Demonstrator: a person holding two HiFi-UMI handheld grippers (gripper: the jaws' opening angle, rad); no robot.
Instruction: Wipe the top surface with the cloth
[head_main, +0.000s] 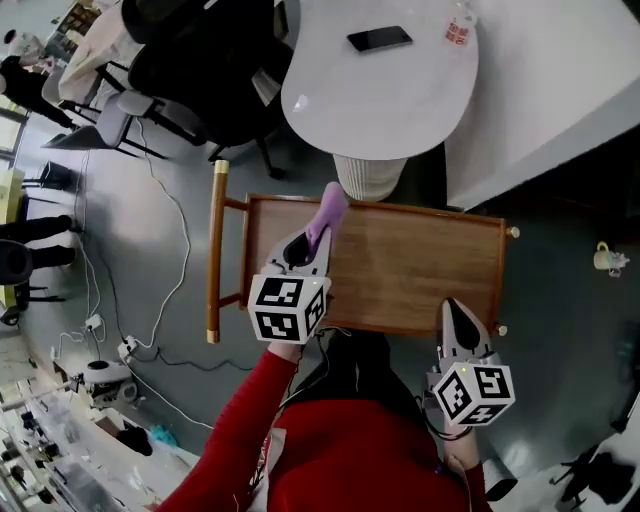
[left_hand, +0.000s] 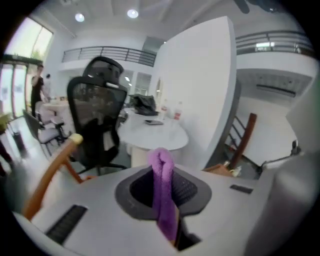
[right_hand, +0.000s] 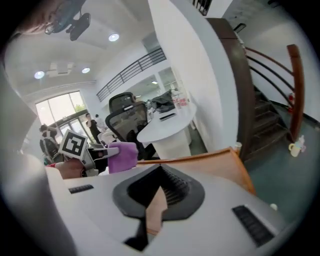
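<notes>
Our left gripper (head_main: 312, 240) has its jaws clamped on the purple cloth (head_main: 331, 208), a fold sticking out past the tips. The cloth sits over the far edge of the wooden top (head_main: 420, 265), toward its left corner. Our right gripper (head_main: 456, 312) has its jaws almost together with nothing in them, over the near edge by the right corner. A white round table (head_main: 390, 95) with a phone (head_main: 379, 39) stands beyond.

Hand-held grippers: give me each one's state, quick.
Left hand-held gripper: shut on the purple cloth.
Right hand-held gripper: shut, holding nothing.
</notes>
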